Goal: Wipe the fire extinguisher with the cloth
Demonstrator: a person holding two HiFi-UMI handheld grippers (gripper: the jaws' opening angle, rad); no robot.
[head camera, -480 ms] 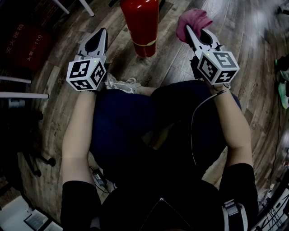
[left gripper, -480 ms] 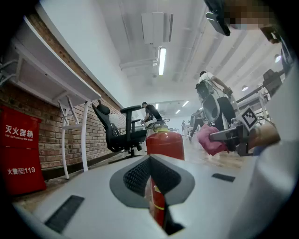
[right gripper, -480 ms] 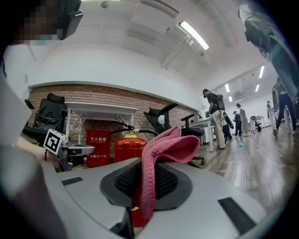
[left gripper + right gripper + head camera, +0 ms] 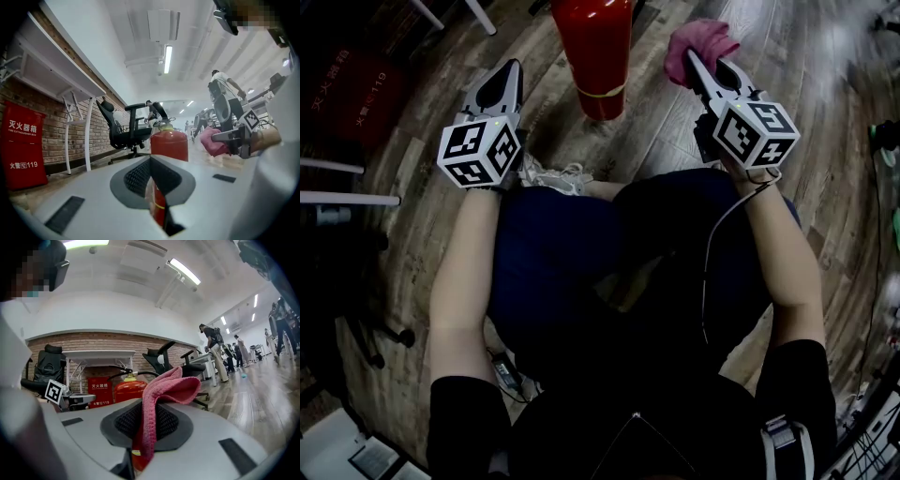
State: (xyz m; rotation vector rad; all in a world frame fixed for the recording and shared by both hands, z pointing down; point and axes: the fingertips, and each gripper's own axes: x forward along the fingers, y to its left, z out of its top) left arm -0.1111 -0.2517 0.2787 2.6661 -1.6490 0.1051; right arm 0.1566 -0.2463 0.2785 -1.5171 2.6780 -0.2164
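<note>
- Your right gripper (image 4: pixel 690 60) is pinching the pink cloth (image 4: pixel 698 42). In the right gripper view a fold of it is clamped between the jaws and the rest bunches up above them.
- Your left gripper (image 4: pixel 515 66) has its jaws pressed together with nothing between them. In the left gripper view the red seen through the slit below the jaws is the fire extinguisher, which stands farther off.
- The fire extinguisher (image 4: pixel 594 56) stands upright on the wooden floor (image 4: pixel 656 131), ahead of your knees and between the two grippers. Its top runs out of the head view.
- The cloth is near the right side of the red body but apart from it, with floor showing between them. The left gripper is also off the body, on its other side.
- The part that looks done is that the cloth is gripped and held at the height of the body.
- As I read it, the wiping itself remains to be done. The cloth is not against the body, and nothing shows whether any part has already been wiped.
- What is left, in my judgement, is to bring the cloth onto the red body and rub it over the surface, working round the sides.
- Nothing is bracing the body. The empty left gripper is close enough to steady it if the rubbing tips it.
</note>
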